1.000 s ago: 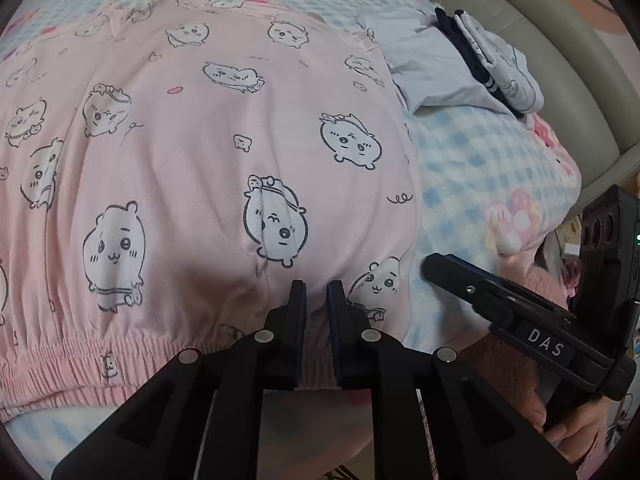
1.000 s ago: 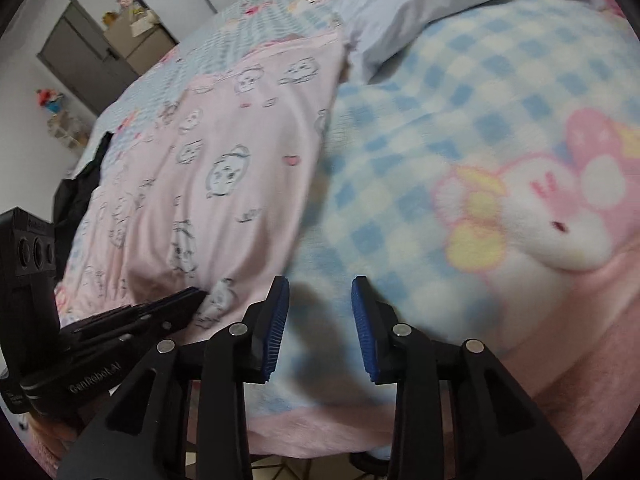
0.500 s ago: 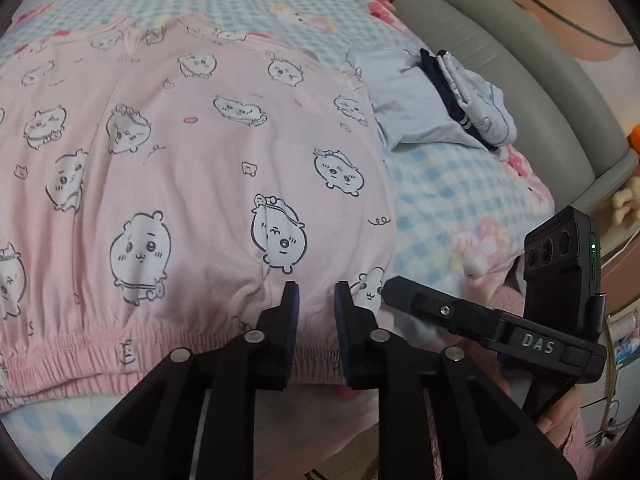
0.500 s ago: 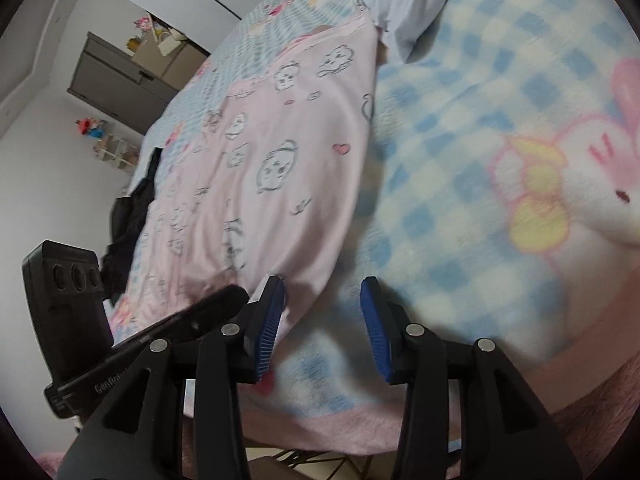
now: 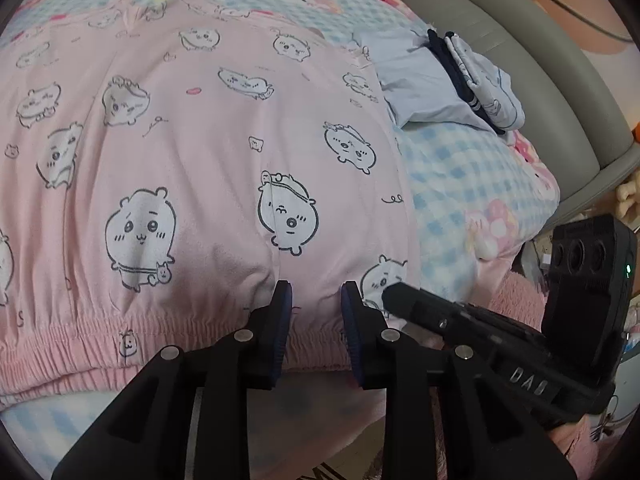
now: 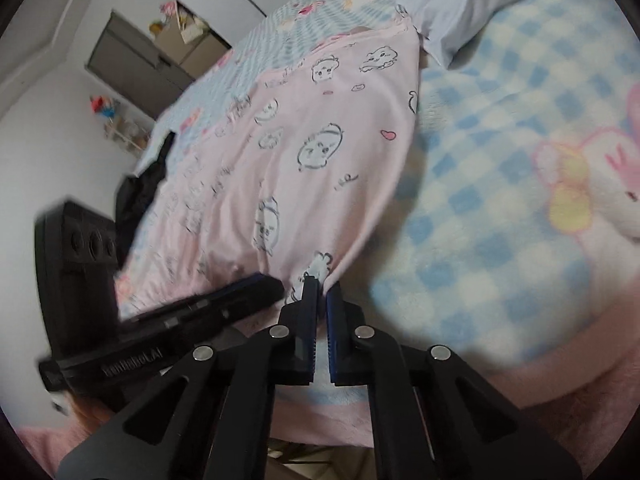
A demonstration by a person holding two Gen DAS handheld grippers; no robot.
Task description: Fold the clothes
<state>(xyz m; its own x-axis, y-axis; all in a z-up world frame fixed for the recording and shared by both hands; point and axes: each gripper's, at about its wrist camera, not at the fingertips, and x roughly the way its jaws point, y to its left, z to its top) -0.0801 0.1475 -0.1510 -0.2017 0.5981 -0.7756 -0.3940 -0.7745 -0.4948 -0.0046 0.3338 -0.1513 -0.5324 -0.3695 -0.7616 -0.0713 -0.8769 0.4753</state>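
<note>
A: Pink cotton covers most of what we see: the pink garment [image 5: 224,168] with the cartoon animals lies spread flat on the bed [image 5: 460,184], its elastic hem [image 5: 80,344] along the near edge. Since half a second ago we have shifted our right gripper [image 6: 322,292] across from the checked blanket to the garment's near right corner, and its jaws have just been closing; they now stand almost together with the corner's edge pinched between them.

B: And our left gripper [image 5: 316,294]? Its jaws have just been opening. They sit narrow but parted over the hem, cloth between the pads, not pressed as far as we can tell.

A: So we judge one corner is taken and the hem is still to be gripped; no fold has been laid yet.

B: Around it, going down in size: the grey headboard [image 5: 520,80] behind, then the folded pale blue clothes [image 5: 432,88] touching the garment's far right edge, and a dark garment [image 6: 140,192] at the far left of the bed.

A: The blue pile is what we'd watch; a fold carried towards it could catch on it. Our two grippers also sit very near each other at this corner.
</note>
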